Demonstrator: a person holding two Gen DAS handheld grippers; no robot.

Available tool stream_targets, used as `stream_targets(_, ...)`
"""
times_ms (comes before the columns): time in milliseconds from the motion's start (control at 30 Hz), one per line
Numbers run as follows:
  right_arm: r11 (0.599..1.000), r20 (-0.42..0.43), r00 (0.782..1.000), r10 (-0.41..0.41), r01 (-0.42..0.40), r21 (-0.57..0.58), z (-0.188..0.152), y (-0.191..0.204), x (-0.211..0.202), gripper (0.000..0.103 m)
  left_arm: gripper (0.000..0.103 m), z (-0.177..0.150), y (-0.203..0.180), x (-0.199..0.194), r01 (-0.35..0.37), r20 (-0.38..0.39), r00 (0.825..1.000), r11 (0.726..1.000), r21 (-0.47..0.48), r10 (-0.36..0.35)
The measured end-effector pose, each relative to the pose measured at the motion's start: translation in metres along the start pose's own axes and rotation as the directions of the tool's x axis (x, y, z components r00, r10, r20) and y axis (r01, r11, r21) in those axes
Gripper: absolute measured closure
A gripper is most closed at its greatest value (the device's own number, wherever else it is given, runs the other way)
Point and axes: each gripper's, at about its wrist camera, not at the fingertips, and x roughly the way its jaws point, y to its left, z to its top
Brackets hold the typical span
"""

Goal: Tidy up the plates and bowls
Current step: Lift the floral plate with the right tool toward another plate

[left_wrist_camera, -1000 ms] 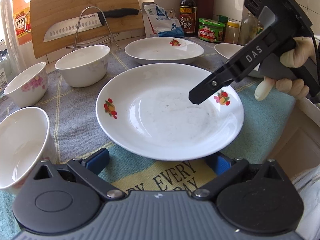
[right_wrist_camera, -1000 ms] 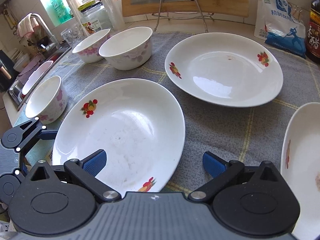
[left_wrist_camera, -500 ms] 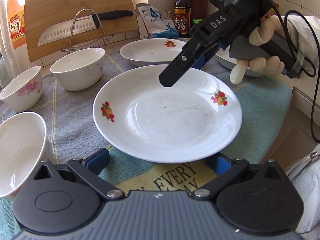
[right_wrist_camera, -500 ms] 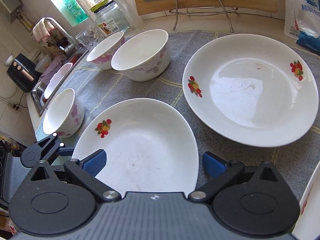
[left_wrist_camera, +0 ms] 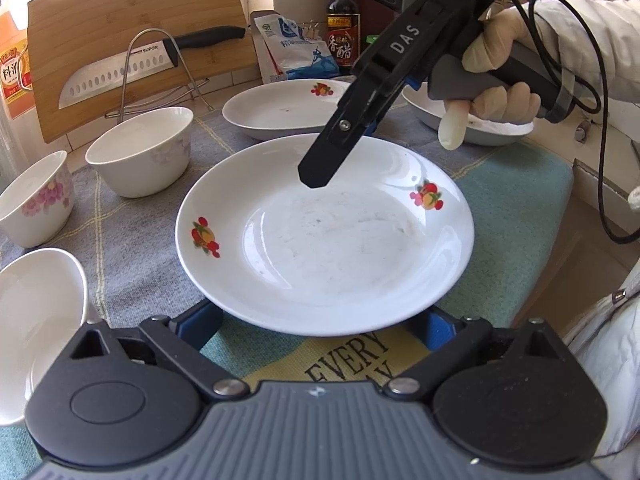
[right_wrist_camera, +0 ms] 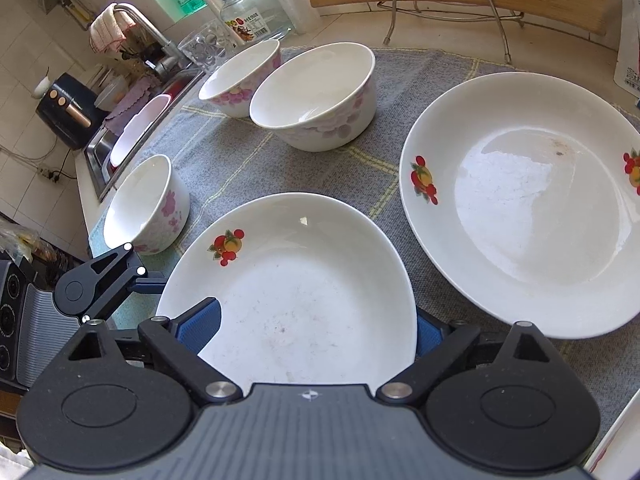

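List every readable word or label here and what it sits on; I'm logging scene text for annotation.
"DAS": right gripper body.
"SUPOR": knife blade.
"EVERY": mat; the word below is cut off.
"香醋": vinegar bottle label.
"料酒": orange bottle.
Salt bag and glass jar labels: too small to read.

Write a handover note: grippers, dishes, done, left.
Left gripper: open, low at the near edge of the front plate, fingers either side, not clamped.
Right gripper: open, above the same plate's far side, one finger over its inside, one beyond its rim. Holds nothing.
Dishes: all on the cloth. Second plate behind the front one, third plate at the right, partly hidden. Three bowls on the left, separate.
Done: nothing stacked.
Left: stack the plates, nest the bowls. Probably start with the front plate.
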Motion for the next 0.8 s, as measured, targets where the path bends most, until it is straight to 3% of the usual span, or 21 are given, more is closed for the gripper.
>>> stream_targets(800, 1.000, 0.015, 1.000, 0.025, -0.025, 0.017, -0.011, 0.005, -0.025, 0.005, 0.007, 0.019, -0.003, -0.009, 0.059, -0.056, 0.997, 0.998, 0.003, -0.059)
